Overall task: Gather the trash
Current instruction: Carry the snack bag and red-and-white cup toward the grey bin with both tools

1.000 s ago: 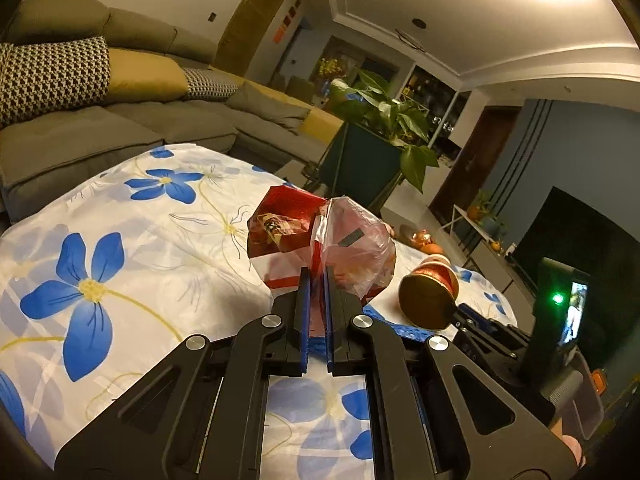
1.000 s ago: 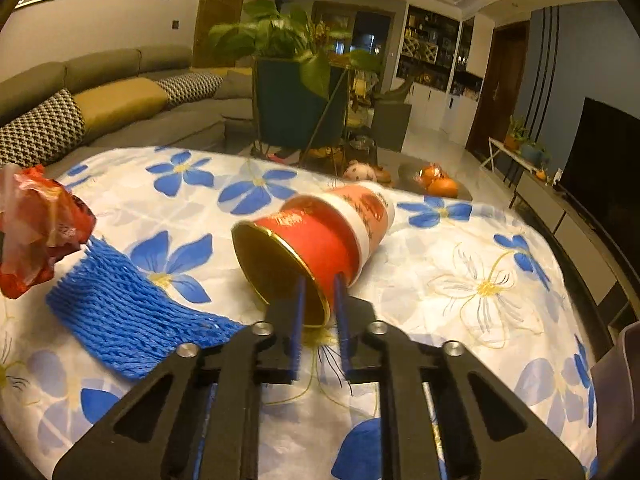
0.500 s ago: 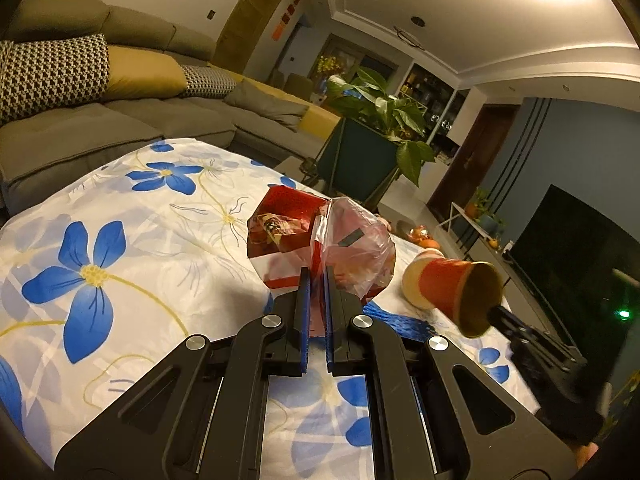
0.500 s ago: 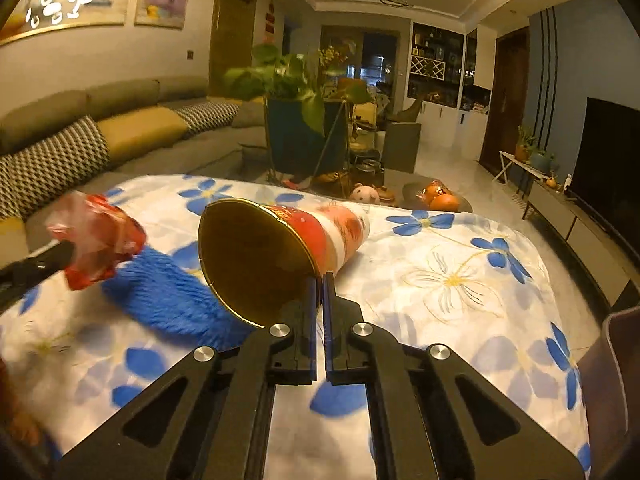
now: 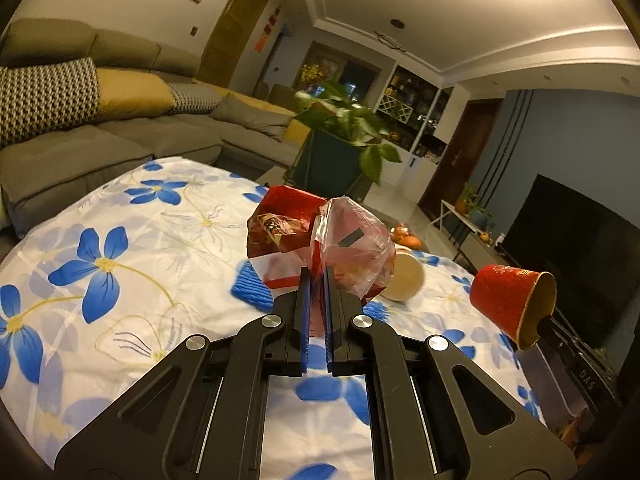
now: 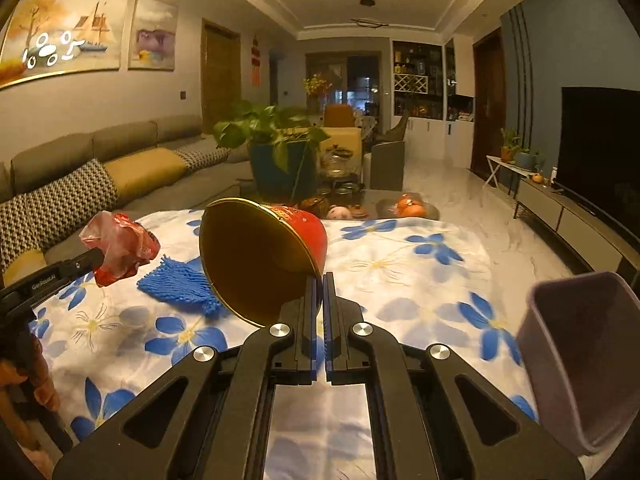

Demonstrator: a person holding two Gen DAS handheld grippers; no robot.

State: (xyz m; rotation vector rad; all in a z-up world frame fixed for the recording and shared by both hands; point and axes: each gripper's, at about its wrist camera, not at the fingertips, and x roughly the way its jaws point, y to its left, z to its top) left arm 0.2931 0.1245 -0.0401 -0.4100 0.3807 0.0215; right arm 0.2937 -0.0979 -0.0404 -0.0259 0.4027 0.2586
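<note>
2 raised tools (image 5: 315, 276) (image 6: 319, 280), each gripping trash.

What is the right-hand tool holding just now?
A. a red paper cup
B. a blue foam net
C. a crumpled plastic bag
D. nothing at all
A: the right tool is shut on the rim of the red cup, lifted off the table, while the bag hangs from the left tool and the blue net lies on the cloth.

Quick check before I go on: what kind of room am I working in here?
Most likely a home living room: a long sofa with cushions along the wall, a television opposite, and a potted plant beyond the floral-covered table.
</note>
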